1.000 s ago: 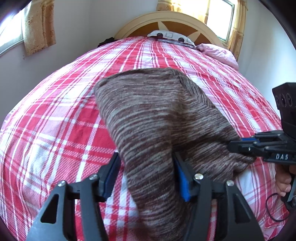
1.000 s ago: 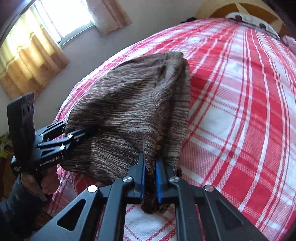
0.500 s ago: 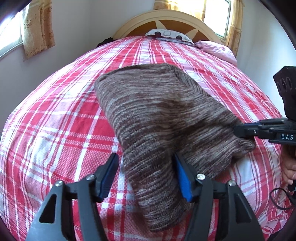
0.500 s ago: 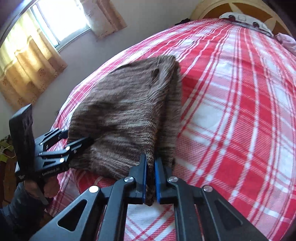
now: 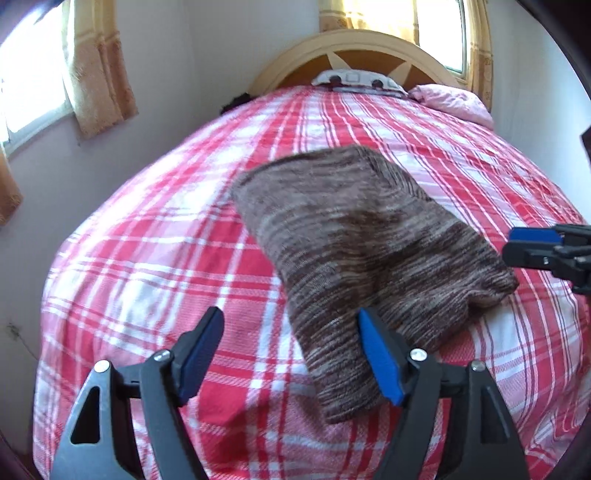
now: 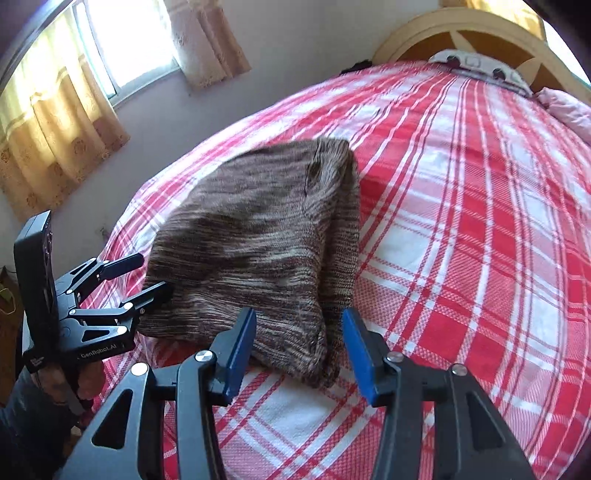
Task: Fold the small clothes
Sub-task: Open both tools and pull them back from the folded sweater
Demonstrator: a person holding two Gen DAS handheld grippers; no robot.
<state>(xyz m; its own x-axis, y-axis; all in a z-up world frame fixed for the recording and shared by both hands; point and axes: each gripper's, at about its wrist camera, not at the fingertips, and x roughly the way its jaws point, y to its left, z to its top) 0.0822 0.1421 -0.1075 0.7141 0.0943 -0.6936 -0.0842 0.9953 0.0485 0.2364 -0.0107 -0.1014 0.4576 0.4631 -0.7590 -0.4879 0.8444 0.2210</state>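
Releasing: right gripper [image 6: 299, 339] jaws just opening, apart, sweater [image 6: 258, 243] near corner loose between; left gripper [image 5: 291, 350] apart, empty. Risk: pad snags knit, fold reopens on bedspread [image 5: 155, 258].

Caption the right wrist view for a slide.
Both grippers open: right gripper and left gripper flank the folded brown knit on the plaid bed.

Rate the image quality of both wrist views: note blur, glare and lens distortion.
Left wrist view: brown knit garment and checked bedspread softly motion-blurred; window blown out; bed bulges from the fisheye. Right wrist view: sharper, knit texture readable; window overexposed; dark vignette in the corners.
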